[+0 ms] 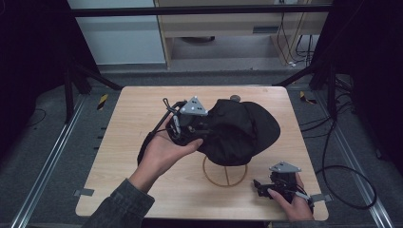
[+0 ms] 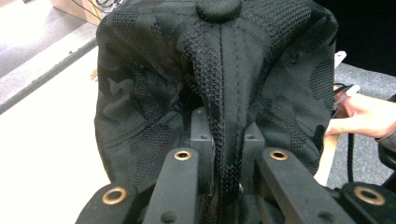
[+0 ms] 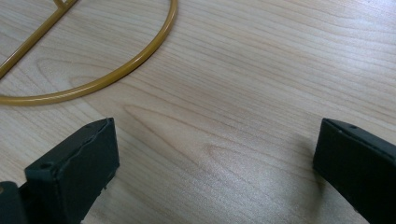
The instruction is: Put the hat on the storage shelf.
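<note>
A black cap (image 1: 240, 130) with mesh panels sits over a gold wire stand (image 1: 225, 175) in the middle of the wooden table (image 1: 138, 107). My left gripper (image 1: 202, 127) is at the cap's left side, shut on a fold of its fabric. In the left gripper view the two jaws pinch a raised seam of the cap (image 2: 154, 93), with the left gripper (image 2: 227, 135) closed tight around it. My right gripper (image 1: 260, 186) rests low near the table's front right corner. Its jaws stand wide apart over bare wood in the right gripper view, so the right gripper (image 3: 215, 154) is open, just beside the stand's ring (image 3: 116, 77).
Black cables (image 1: 342, 166) trail off the table's right side onto the floor. Metal frame bars (image 1: 95, 76) stand behind the table. The person's right hand (image 2: 359, 116) appears past the cap in the left gripper view.
</note>
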Demonstrator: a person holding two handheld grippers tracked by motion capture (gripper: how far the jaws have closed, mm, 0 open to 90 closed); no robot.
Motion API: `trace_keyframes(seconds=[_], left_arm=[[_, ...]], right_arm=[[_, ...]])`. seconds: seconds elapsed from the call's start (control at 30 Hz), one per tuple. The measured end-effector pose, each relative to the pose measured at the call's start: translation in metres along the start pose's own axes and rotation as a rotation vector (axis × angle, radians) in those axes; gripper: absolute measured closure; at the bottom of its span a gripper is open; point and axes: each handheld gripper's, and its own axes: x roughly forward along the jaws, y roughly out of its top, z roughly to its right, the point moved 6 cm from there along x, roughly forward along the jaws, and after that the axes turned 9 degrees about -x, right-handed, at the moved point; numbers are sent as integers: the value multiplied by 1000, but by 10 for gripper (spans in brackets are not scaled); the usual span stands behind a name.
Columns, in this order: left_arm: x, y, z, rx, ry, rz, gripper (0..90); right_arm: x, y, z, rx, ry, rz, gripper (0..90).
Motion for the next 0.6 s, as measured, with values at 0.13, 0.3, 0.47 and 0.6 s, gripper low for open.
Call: trace_keyframes(seconds=[0.13, 0.3, 0.47, 0.6], left_arm=[[3, 2, -1, 26, 10, 28, 788], [8, 5, -1, 25, 2, 47, 771], [11, 10, -2, 27, 1, 50, 753], [13, 10, -2, 27, 3, 51, 737]], right_arm=[[0, 0, 0, -1, -1, 1, 4], [0, 0, 0, -2, -2, 0, 4], [0, 0, 0, -1, -2, 0, 4], [0, 0, 0, -1, -2, 0, 4]])
